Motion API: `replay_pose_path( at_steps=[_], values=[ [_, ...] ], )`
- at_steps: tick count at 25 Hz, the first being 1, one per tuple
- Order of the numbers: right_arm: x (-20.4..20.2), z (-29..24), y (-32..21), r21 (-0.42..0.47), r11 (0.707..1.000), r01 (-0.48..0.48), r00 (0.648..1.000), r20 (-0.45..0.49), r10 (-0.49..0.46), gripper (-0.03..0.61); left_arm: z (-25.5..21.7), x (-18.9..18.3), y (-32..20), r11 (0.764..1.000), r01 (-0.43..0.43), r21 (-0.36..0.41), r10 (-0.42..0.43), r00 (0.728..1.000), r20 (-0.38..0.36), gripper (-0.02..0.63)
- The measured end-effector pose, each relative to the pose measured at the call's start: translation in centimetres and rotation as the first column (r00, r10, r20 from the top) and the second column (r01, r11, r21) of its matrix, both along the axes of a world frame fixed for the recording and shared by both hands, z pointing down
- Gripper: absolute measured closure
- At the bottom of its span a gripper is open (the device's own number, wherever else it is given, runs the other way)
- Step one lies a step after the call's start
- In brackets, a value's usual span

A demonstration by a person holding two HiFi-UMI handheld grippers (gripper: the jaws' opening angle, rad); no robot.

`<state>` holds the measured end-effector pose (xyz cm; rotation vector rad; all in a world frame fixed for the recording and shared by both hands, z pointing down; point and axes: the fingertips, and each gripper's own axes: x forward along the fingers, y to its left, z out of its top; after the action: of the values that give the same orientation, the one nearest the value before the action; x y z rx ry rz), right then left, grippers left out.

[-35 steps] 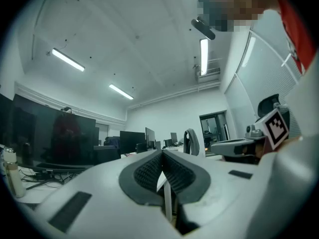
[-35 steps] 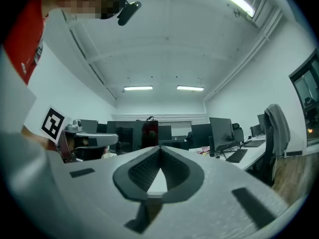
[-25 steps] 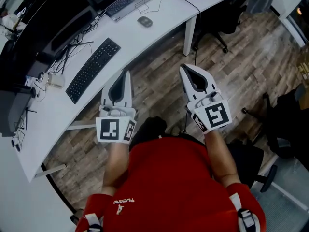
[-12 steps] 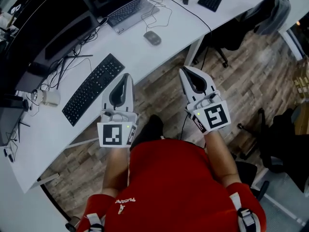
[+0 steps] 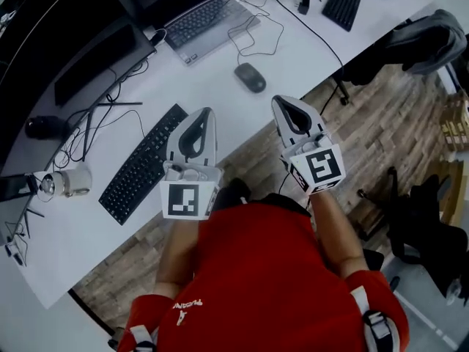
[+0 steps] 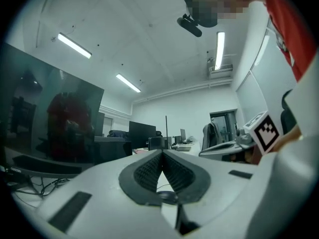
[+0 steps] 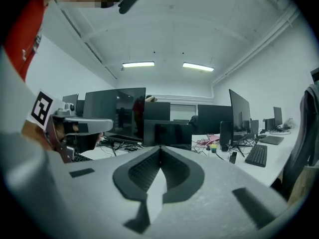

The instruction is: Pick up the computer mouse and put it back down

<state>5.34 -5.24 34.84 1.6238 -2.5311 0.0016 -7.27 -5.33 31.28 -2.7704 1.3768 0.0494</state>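
Observation:
The dark grey computer mouse point(image 5: 250, 77) lies on the white desk point(image 5: 308, 57), its cable running back toward the laptop. In the head view my left gripper point(image 5: 207, 111) reaches over the desk's front edge, short of the mouse and to its left. My right gripper point(image 5: 281, 101) hangs at the desk edge, just below and right of the mouse. Both stand shut and hold nothing. In the left gripper view the left gripper point(image 6: 162, 152) has its ribbed pads meeting at the tip, and in the right gripper view the right gripper point(image 7: 159, 148) does the same.
A black keyboard point(image 5: 143, 163) lies left of the left gripper, with a mug point(image 5: 69, 180) further left. A laptop point(image 5: 198, 13), a monitor point(image 5: 95, 57), loose cables and a second keyboard point(image 5: 343, 2) fill the back of the desk. Office chairs point(image 5: 429, 42) stand at right.
Both grippers have moved forward to the desk; their tips were over the wooden floor and are now at the desk's edge. The mouse is much nearer to them.

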Motion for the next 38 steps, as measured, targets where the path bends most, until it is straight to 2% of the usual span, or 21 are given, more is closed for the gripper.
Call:
replay_pose_path(
  at_steps=[2,6,8,13,16,21,28,34,38],
  values=[
    [-0.1,1.1,-1.9,-0.023,1.0,-0.015,1.0,-0.014,0.014,0.572,1.4,0.1,-1.4,0.999,-0.024,-0.029,0.025,0.999,0.03,0.604],
    [-0.3,3.6,-5.0,-0.087,0.996,-0.029,0.998,-0.053,0.025,0.572,2.5,0.0,-4.2,0.998,-0.022,-0.067,0.023,1.0,0.008,0.604],
    [-0.4,4.9,-6.3,-0.124,0.992,-0.025,0.998,-0.068,0.016,0.534,2.7,-0.1,-5.4,0.997,-0.01,-0.076,0.009,1.0,-0.008,0.604],
    [-0.5,7.9,-8.6,-0.198,0.98,-0.008,0.993,-0.12,-0.016,0.488,2.4,0.0,-7.5,0.997,0.038,-0.071,-0.041,0.998,-0.046,0.604],
    [-0.5,9.8,-10.2,-0.248,0.969,0.001,0.989,-0.143,-0.037,0.438,2.8,0.2,-8.3,0.995,0.058,-0.081,-0.061,0.997,-0.042,0.604],
    [-0.3,13.2,-12.4,-0.338,0.941,0.011,0.985,-0.157,-0.068,0.347,3.1,0.5,-9.0,0.993,0.077,-0.086,-0.08,0.996,-0.026,0.604],
    [-1.0,18.1,-14.0,-0.467,0.884,0.024,0.975,-0.186,-0.125,0.258,3.2,0.3,-9.9,0.991,0.112,-0.078,-0.113,0.994,-0.008,0.604],
    [-1.0,21.0,-14.9,-0.541,0.841,0.01,0.966,-0.213,-0.148,0.233,3.8,0.1,-10.5,0.988,0.121,-0.093,-0.121,0.993,0.009,0.604],
    [-0.9,21.9,-15.2,-0.571,0.821,0.011,0.965,-0.211,-0.159,0.235,5.1,0.1,-10.4,0.983,0.113,-0.145,-0.108,0.993,0.044,0.604]
  ],
)
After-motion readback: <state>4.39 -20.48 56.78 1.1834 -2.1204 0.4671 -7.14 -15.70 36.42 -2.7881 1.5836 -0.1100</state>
